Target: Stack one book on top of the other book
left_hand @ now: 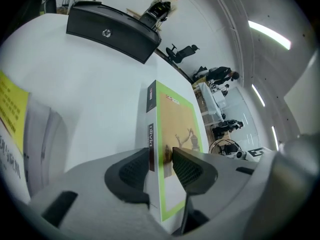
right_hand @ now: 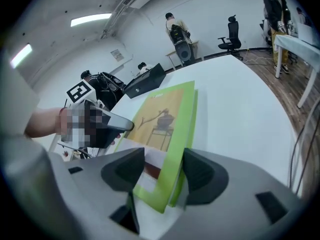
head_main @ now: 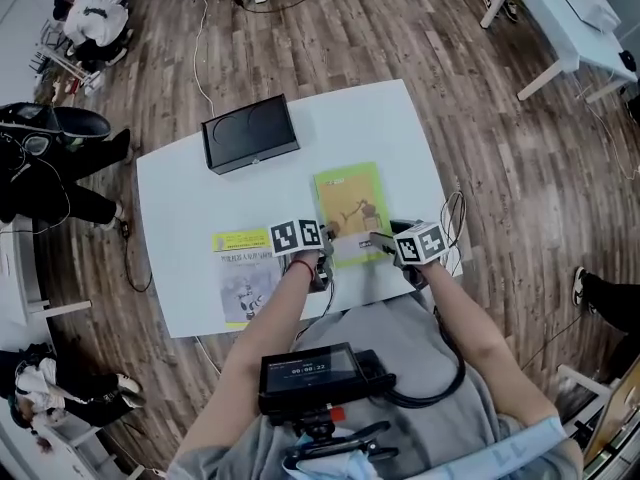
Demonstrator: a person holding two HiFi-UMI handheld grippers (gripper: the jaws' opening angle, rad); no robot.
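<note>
A green book (head_main: 350,203) lies lengthwise near the middle of the white table (head_main: 180,198), held at its two near corners. My left gripper (head_main: 323,241) is shut on its near left corner, one pad on the spine and one on the cover (left_hand: 177,124). The left gripper (left_hand: 161,166) holds it on edge in its own view. My right gripper (head_main: 381,240) is shut on the near right corner, and the book (right_hand: 165,114) is tilted between its pads (right_hand: 164,171). The second book (head_main: 245,273), yellow and grey, lies flat to the left; its edge (left_hand: 12,114) shows beside the left gripper.
A black box (head_main: 250,133) sits at the table's far left, beyond both books (left_hand: 112,31). Cables (head_main: 455,218) hang at the table's right edge. People and chairs stand on the wooden floor around the table. A second white table (head_main: 560,18) is at the far right.
</note>
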